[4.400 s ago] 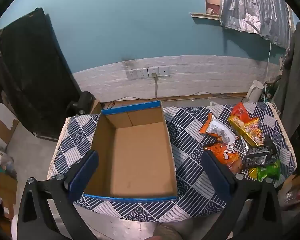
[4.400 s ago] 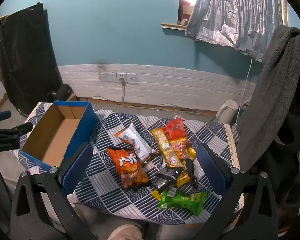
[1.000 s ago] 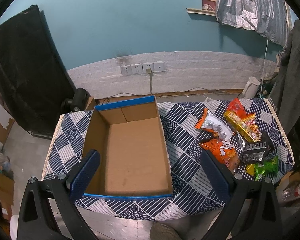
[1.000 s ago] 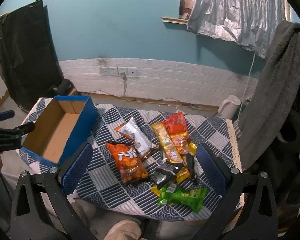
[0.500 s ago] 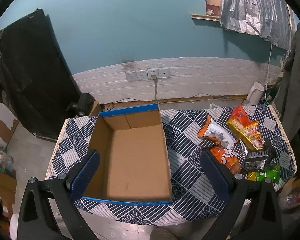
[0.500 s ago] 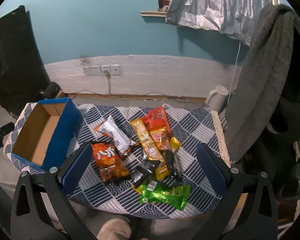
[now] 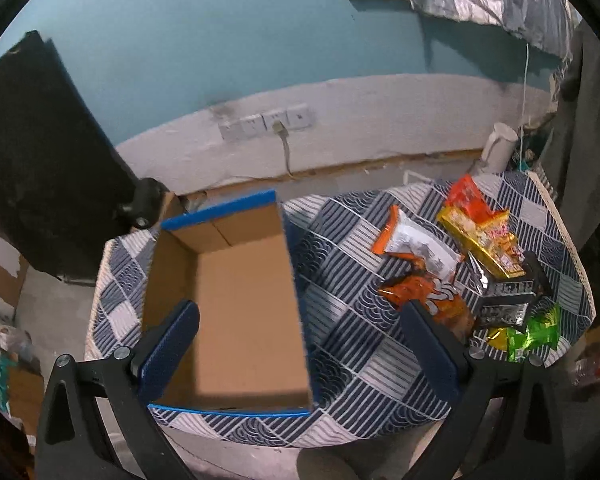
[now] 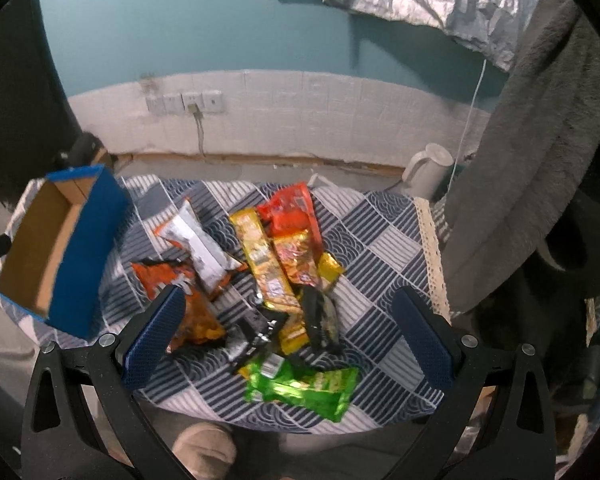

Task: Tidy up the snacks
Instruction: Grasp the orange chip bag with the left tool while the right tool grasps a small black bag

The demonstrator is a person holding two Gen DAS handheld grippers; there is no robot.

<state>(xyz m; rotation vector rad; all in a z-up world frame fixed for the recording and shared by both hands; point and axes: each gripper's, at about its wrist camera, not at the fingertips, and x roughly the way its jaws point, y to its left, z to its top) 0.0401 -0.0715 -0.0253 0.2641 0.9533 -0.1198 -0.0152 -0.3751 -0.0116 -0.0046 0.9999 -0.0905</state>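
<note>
An empty blue-edged cardboard box (image 7: 240,304) stands on the left of a table with a blue patterned cloth (image 7: 348,320); it also shows in the right wrist view (image 8: 56,256). A pile of snack packs lies on the right: an orange chip bag (image 8: 188,304), a white pack (image 8: 200,248), a yellow pack (image 8: 266,260), a red pack (image 8: 292,212), black packs (image 8: 320,316) and a green pack (image 8: 304,386). My left gripper (image 7: 300,344) is open and empty above the box's near end. My right gripper (image 8: 288,332) is open and empty above the pile.
A white kettle (image 8: 424,172) stands behind the table at the right. A grey towel (image 8: 532,152) hangs at the right edge. A wall with sockets (image 8: 184,102) is behind. A shoe (image 8: 204,450) shows below the table's front edge.
Both grippers have moved forward and down toward the table. The right view now sits closer over the snack pile. Nothing on the table has moved.
</note>
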